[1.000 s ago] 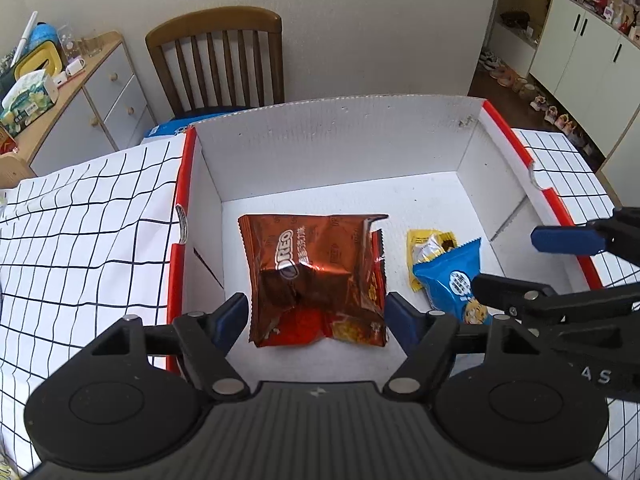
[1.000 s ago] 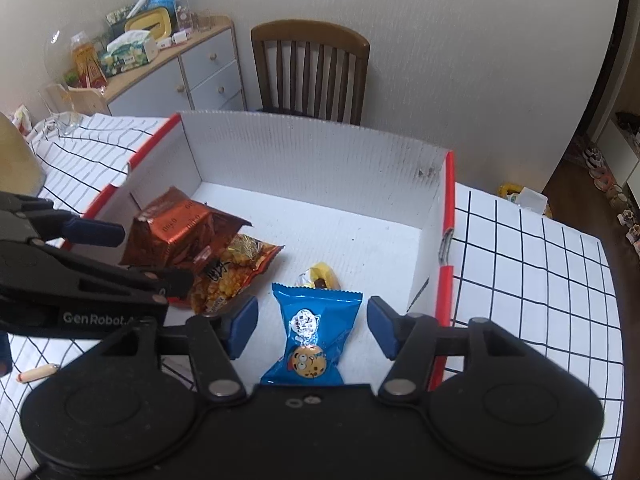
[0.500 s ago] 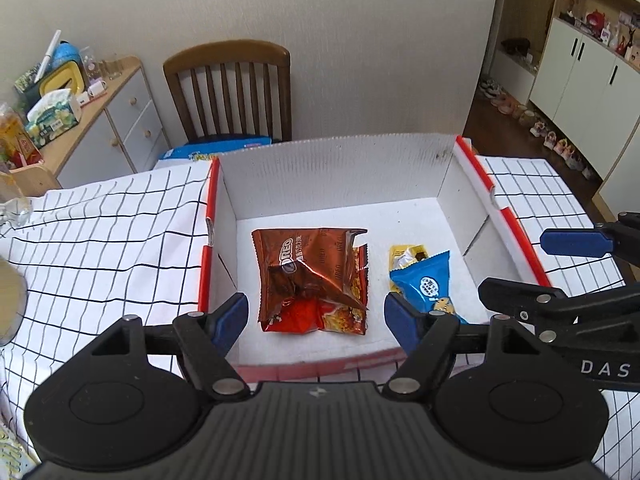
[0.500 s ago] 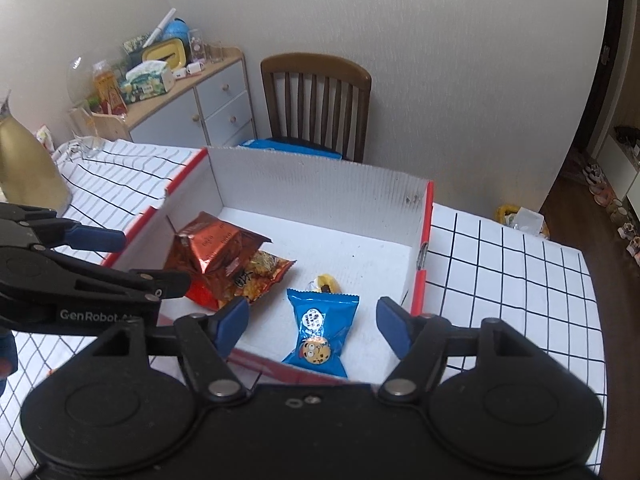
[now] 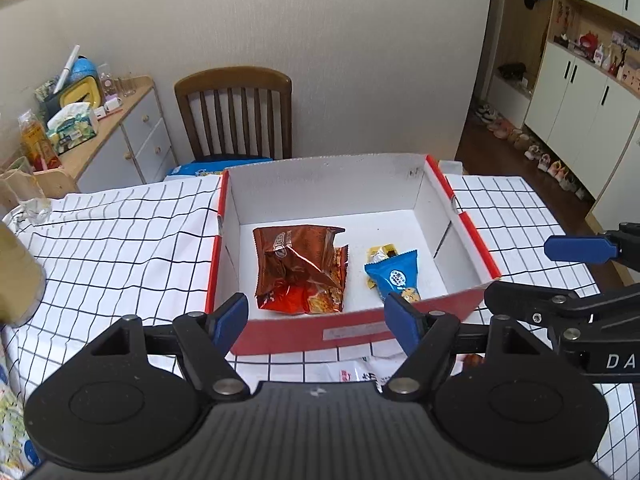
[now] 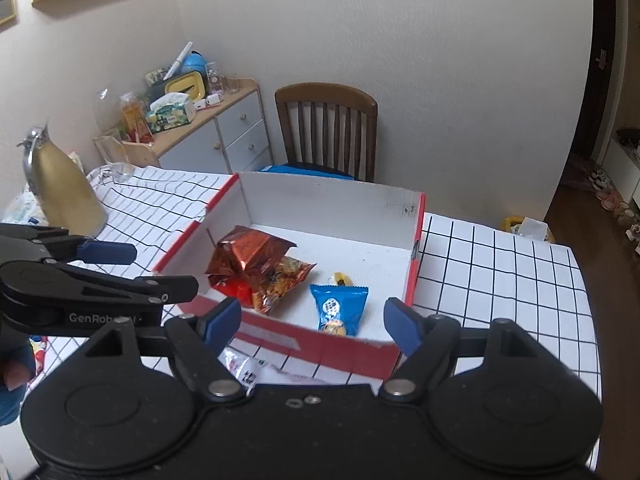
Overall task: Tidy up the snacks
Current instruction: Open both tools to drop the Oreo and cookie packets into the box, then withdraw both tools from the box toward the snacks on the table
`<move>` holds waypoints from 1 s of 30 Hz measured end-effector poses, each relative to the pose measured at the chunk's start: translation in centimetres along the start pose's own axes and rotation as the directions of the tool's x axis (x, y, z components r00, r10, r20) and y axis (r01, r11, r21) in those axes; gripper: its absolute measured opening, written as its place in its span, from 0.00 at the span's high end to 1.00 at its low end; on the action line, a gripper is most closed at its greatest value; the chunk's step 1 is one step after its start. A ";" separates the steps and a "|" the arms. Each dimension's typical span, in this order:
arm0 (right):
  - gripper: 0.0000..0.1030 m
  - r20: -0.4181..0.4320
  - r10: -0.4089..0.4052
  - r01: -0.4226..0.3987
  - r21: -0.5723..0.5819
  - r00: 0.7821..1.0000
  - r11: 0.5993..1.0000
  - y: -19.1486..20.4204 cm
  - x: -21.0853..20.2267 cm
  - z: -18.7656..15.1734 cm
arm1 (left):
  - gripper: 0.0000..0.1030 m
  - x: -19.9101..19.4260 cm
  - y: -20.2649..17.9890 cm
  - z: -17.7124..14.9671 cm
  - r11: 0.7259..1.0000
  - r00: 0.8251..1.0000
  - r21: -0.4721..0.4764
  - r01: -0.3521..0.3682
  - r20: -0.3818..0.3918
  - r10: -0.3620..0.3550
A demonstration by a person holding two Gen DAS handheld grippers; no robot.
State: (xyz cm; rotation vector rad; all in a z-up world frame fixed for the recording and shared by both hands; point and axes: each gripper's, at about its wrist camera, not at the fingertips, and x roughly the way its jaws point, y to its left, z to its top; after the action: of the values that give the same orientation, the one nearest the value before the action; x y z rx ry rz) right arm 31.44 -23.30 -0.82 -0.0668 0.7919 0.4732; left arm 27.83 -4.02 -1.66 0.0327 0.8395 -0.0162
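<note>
A white cardboard box with red edges (image 5: 432, 312) (image 6: 348, 356) stands on the checked tablecloth. Inside lie a brown Oreo bag (image 5: 300, 256) (image 6: 244, 252) on top of an orange snack bag (image 5: 316, 300) (image 6: 280, 280), a blue cookie packet (image 5: 396, 276) (image 6: 338, 306) and a small yellow sweet (image 5: 382, 252) (image 6: 340, 278). My left gripper (image 5: 316, 320) hangs open above the box's near wall, nothing between its fingers. My right gripper (image 6: 312, 320) is to its right, jaws opening, also empty. A white wrapper (image 5: 360, 374) (image 6: 244, 368) lies on the cloth in front of the box.
A wooden chair (image 5: 234, 112) (image 6: 326, 128) stands behind the table with a blue package on its seat. A gold jug (image 6: 66, 184) and a glass (image 6: 114, 156) stand at the table's left. A sideboard (image 5: 116, 136) with clutter is further left.
Both grippers have pulled back and up out of the box; the box now looks smaller and its near red wall shows. The right gripper's jaws have widened. The snacks lie unmoved.
</note>
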 end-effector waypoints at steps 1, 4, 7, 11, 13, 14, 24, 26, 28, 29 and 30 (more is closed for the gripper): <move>0.23 0.003 0.005 -0.005 0.002 1.000 1.000 0.0 -0.4 -0.1 | 0.28 -0.5 -0.1 -0.2 1.000 1.000 0.000 0.004 0.009 -0.004; 0.22 0.018 0.018 -0.018 0.003 1.000 1.000 0.2 -1.6 -0.5 | 0.28 -2.1 -0.2 -0.8 1.000 1.000 -0.013 0.011 0.029 -0.010; 0.21 0.034 0.032 -0.032 0.003 0.999 0.999 0.4 -2.8 -1.0 | 0.28 -3.4 -0.3 -1.5 0.999 0.999 -0.025 0.020 0.041 -0.018; 0.19 0.048 0.055 -0.055 0.000 0.997 0.998 0.9 -4.1 -1.5 | 0.28 -4.8 -0.3 -2.4 0.999 0.998 -0.035 0.014 0.055 -0.012; 0.18 0.054 0.067 -0.066 -0.009 0.996 0.998 1.1 -4.6 -1.7 | 0.27 -5.4 -0.3 -3.0 0.999 0.998 -0.040 0.012 0.060 -0.010; 0.17 0.056 0.071 -0.070 -0.013 0.996 0.997 1.3 -4.9 -1.9 | 0.27 -5.6 -0.2 -3.3 0.999 0.998 -0.043 0.012 0.062 -0.009; 0.13 0.054 0.110 -0.109 -0.020 0.992 0.994 2.2 -6.4 -4.2 | 0.27 -7.7 0.6 -6.5 0.995 0.998 -0.103 0.012 0.066 -0.005; 0.06 0.057 0.117 -0.117 -0.013 0.991 0.993 2.2 -6.7 -4.8 | 0.21 -8.0 0.8 -7.1 0.993 0.998 -0.116 0.016 0.068 -0.008; 0.03 0.067 0.116 -0.116 -0.004 0.991 0.993 2.2 -7.0 -5.4 | 0.18 -8.2 1.0 -7.7 0.992 0.997 -0.127 0.015 0.075 -0.005; 0.03 0.068 0.120 -0.120 -0.003 0.990 0.993 2.2 -7.0 -5.6 | 0.18 -8.3 1.0 -7.9 0.991 0.997 -0.130 0.015 0.075 -0.005; 0.02 0.067 0.123 -0.124 -0.002 0.990 0.992 2.1 -7.1 -5.9 | 0.18 -8.3 1.1 -8.1 0.991 0.997 -0.133 0.015 0.072 -0.005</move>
State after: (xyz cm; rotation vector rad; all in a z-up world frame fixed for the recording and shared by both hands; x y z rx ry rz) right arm 22.31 -25.46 0.23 0.0003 0.7335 0.5889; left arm 16.30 -2.64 -0.91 -0.0976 0.7673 0.0295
